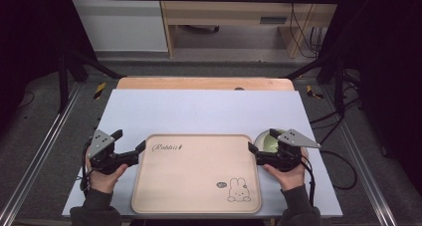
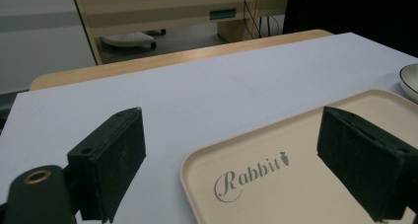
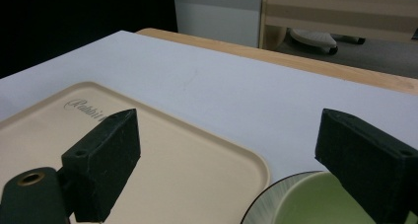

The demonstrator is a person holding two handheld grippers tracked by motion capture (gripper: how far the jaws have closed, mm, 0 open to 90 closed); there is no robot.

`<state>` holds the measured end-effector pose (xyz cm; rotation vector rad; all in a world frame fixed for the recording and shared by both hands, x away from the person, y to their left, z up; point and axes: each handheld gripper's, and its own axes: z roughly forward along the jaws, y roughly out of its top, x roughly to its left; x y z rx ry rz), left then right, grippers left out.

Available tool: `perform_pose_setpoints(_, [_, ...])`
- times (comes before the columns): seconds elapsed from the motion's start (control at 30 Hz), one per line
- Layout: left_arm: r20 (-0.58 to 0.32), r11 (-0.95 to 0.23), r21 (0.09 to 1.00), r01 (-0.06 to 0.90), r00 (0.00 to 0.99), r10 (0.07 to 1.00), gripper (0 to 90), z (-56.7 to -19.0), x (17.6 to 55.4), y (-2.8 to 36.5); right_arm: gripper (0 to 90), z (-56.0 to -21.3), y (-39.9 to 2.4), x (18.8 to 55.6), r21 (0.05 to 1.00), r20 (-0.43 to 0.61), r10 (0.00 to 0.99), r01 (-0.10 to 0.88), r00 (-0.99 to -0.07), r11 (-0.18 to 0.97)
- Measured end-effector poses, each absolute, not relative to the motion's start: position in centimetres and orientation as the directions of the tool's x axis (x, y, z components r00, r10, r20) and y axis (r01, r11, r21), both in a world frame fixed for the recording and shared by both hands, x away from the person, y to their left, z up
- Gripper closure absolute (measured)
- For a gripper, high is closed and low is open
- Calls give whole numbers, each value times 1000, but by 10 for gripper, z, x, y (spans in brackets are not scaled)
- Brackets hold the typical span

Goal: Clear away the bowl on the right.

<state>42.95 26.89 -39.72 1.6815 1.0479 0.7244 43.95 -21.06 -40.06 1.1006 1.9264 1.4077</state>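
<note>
Hands come in from the near edge of the counter (image 1: 209, 106), each gripping a black tool. Between them lies a beige tray (image 1: 199, 173) with rounded corners, set towards the near edge, roughly midway along it. It carries the word "Rabbit" near its far left corner and a small rabbit drawing (image 1: 239, 190) near its near right corner.

On the person's left, the left tool (image 1: 130, 140) sits at the tray's far left corner with its jaws well apart. In the left gripper view (image 2: 231, 160) one jaw stands over the bare white counter and the other over the tray's surface, so the tray rim runs between them. I cannot tell whether either jaw touches it.

On the other side, the right tool (image 1: 262, 142) is likewise spread wide, at the tray's far right corner. Just beside that corner stands a small bowl (image 1: 265, 140) with a pale green inside and a dark rim. In the right gripper view (image 3: 226, 167) one jaw hangs over the tray (image 3: 162, 169) and the other over the bowl (image 3: 305, 202).
</note>
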Motion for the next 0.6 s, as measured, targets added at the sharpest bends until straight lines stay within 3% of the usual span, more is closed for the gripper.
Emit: perform_pose_setpoints(0.6, [-13, -142, 938, 316, 440, 898, 114, -402, 431, 269, 106, -396, -217, 436, 940, 28, 845, 301, -535, 160])
